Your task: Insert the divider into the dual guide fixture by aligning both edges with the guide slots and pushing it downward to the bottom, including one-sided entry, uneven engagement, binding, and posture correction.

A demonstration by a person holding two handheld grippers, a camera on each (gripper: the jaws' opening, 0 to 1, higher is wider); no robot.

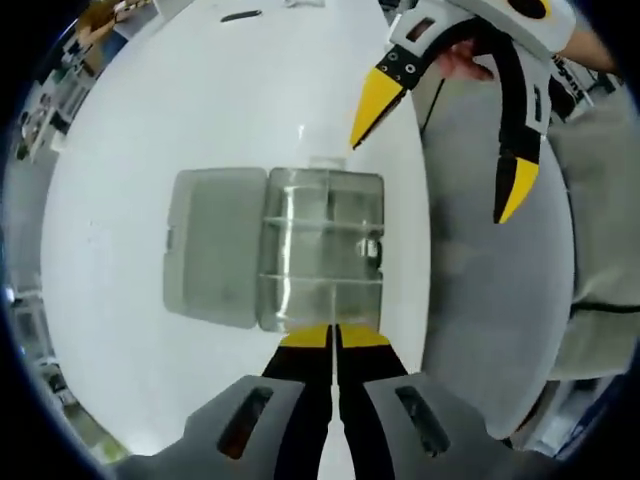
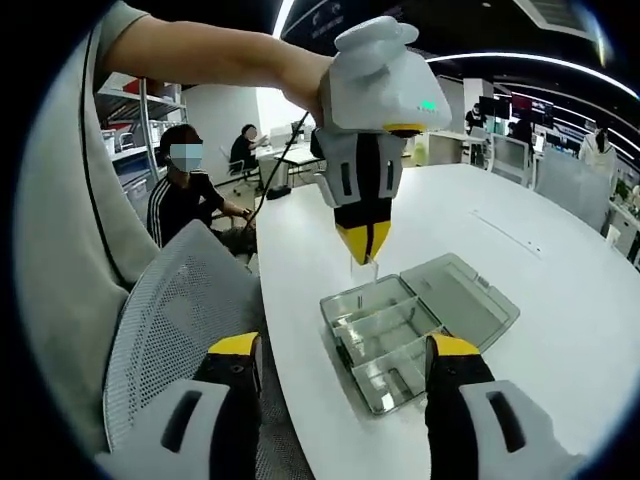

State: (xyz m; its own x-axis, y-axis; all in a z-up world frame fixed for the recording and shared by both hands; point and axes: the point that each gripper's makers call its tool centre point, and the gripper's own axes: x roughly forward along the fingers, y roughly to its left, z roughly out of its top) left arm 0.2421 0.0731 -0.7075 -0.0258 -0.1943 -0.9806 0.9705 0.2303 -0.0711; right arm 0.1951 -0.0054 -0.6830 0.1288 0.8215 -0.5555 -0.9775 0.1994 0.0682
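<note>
A clear plastic box (image 1: 320, 205) lies on the white table with its lid (image 1: 215, 245) folded flat open beside it. Two clear dividers cross the inside of the box. My left gripper (image 1: 335, 335) is shut on a thin clear divider (image 1: 330, 303), edge-on just above the near wall of the box. In the right gripper view the left gripper (image 2: 366, 240) points straight down, and the divider (image 2: 362, 267) hangs from its tips over the far end of the box (image 2: 385, 345). My right gripper (image 2: 345, 350) is open with nothing in it, off the table's edge. It is also seen as the right gripper (image 1: 445, 150).
A grey mesh chair (image 2: 170, 320) stands against the table's edge (image 2: 285, 330), under the right gripper. People sit at desks in the background (image 2: 185, 195), with shelves behind them. A small dark object (image 1: 240, 16) lies far across the table.
</note>
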